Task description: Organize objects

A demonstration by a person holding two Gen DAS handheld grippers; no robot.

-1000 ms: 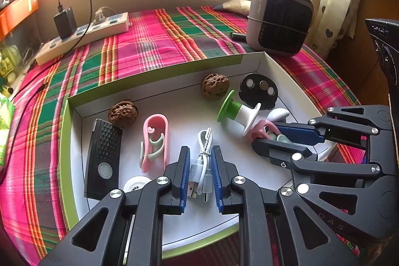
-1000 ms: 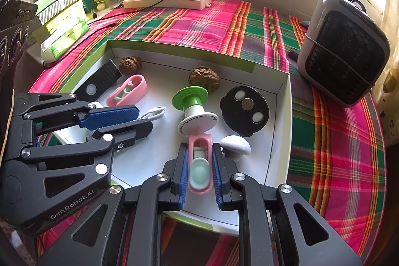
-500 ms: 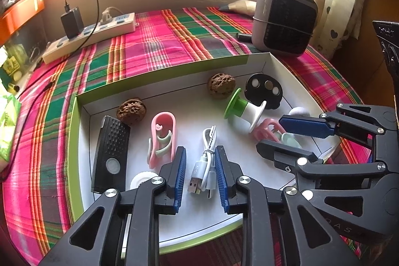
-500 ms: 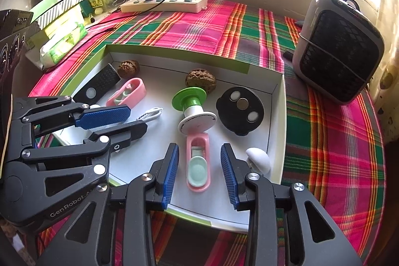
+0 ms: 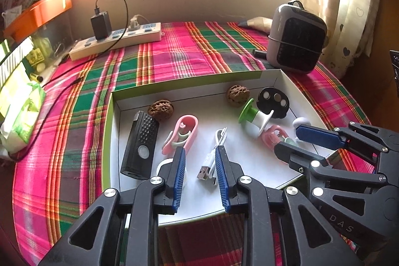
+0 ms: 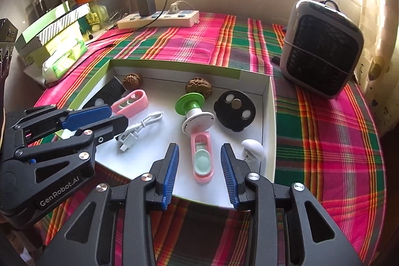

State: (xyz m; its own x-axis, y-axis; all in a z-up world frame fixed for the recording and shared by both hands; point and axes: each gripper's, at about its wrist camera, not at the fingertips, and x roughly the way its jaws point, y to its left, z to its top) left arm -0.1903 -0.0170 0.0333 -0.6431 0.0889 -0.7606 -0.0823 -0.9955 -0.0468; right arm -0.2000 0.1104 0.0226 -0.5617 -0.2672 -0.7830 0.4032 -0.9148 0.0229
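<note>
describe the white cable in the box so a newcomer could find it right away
Start at the shallow white box on the plaid cloth. Near its front edge, between the two pink clips, lies the white cable. It is the only coiled, soft item there, tied in a small bundle with a metal USB plug at one end.

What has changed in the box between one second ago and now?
Both were shut and have just been opening: the left hand-held gripper let go of the white USB cable, the right hand-held gripper let go of the pink case. Both things now lie free in the white box. The other things stayed.
</note>
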